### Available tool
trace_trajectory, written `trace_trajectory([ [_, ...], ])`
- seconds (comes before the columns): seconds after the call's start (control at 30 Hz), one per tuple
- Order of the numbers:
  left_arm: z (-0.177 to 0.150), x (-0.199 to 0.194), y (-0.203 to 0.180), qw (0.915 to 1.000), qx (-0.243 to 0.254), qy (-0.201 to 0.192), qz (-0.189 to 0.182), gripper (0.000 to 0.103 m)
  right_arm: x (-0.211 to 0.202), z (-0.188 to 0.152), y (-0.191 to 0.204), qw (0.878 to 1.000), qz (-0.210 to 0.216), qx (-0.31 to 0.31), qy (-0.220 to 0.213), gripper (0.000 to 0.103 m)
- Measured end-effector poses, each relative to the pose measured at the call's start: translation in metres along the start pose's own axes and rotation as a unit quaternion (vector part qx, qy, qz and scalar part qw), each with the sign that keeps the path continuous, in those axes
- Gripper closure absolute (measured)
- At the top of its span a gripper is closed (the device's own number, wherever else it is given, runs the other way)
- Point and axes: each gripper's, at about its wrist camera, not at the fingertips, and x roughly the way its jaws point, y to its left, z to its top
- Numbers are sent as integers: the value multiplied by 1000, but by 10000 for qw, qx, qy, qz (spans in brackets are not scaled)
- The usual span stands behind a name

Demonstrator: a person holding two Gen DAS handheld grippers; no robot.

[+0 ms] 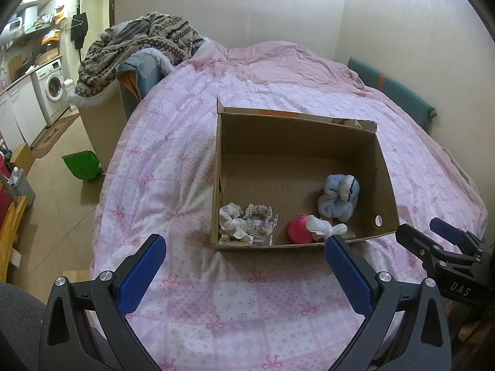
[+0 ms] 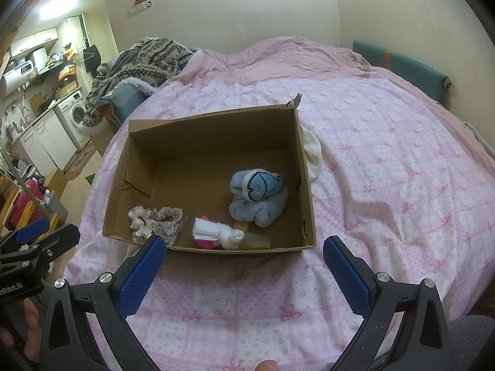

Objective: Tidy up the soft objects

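An open cardboard box (image 1: 297, 130) (image 2: 213, 123) sits on the pink bed. Inside lie a light blue plush toy (image 1: 338, 196) (image 2: 258, 196), a red-and-white soft toy (image 1: 306, 228) (image 2: 216, 233), and pale frilly scrunchies (image 1: 246, 224) (image 2: 156, 221) near the front wall. A white soft object (image 2: 312, 151) lies on the bed just outside the box's right wall. My left gripper (image 1: 244, 259) is open and empty, in front of the box. My right gripper (image 2: 244, 261) is also open and empty, hovering before the box's near edge; it shows at the right of the left wrist view (image 1: 423, 232).
The pink quilted bedspread (image 1: 216, 303) (image 2: 386, 154) covers the bed. A patterned blanket pile (image 1: 139, 46) lies at the bed's far left corner. Left of the bed are a green bin (image 1: 82, 165), a washing machine (image 1: 51, 88) and kitchen counters. A teal cushion (image 2: 402, 58) lines the right wall.
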Motion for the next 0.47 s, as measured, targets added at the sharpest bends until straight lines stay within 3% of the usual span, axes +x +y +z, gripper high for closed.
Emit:
trace_trajectory([
  [0.47,-2,1,2,10000,-19,14,-10,1,0,0,0,10000,2,-5,-34,0],
])
